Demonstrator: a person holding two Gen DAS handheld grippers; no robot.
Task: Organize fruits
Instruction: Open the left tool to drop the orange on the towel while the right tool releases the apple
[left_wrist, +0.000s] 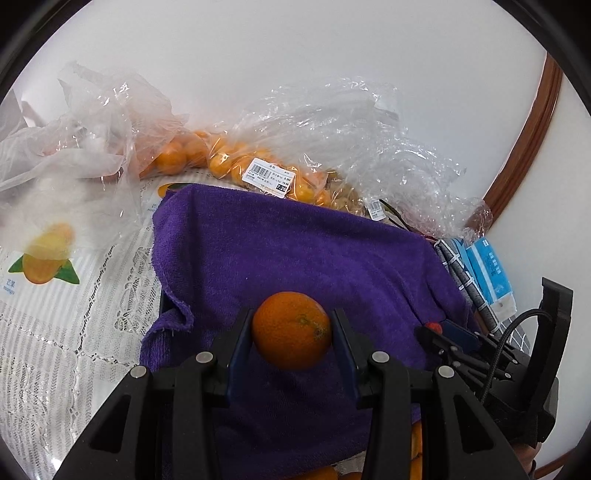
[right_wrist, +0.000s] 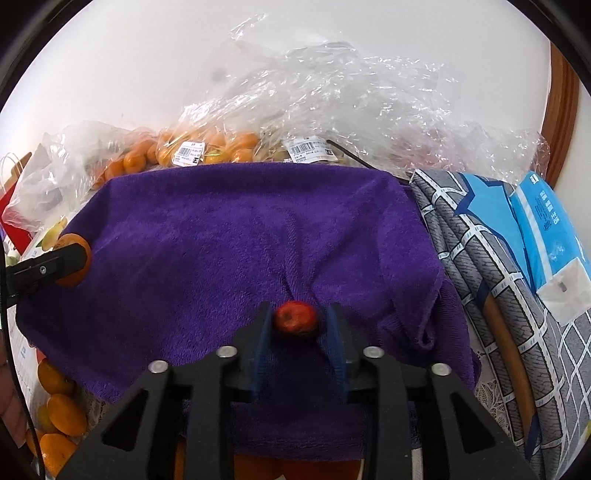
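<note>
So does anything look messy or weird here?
A bit messy: the purple towel lies rumpled, and crinkled plastic bags are heaped behind it. Both fruits look fine: orange, small red fruit.

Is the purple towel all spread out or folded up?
Spread out. The purple towel lies draped wide and mostly flat under both grippers, with only small wrinkles and a rumpled right edge.

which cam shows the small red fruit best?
Right wrist: the small red fruit sits centered between the right gripper fingers, over the purple towel. Left wrist shows only a red sliver at that gripper's tip, mostly hidden.
</note>
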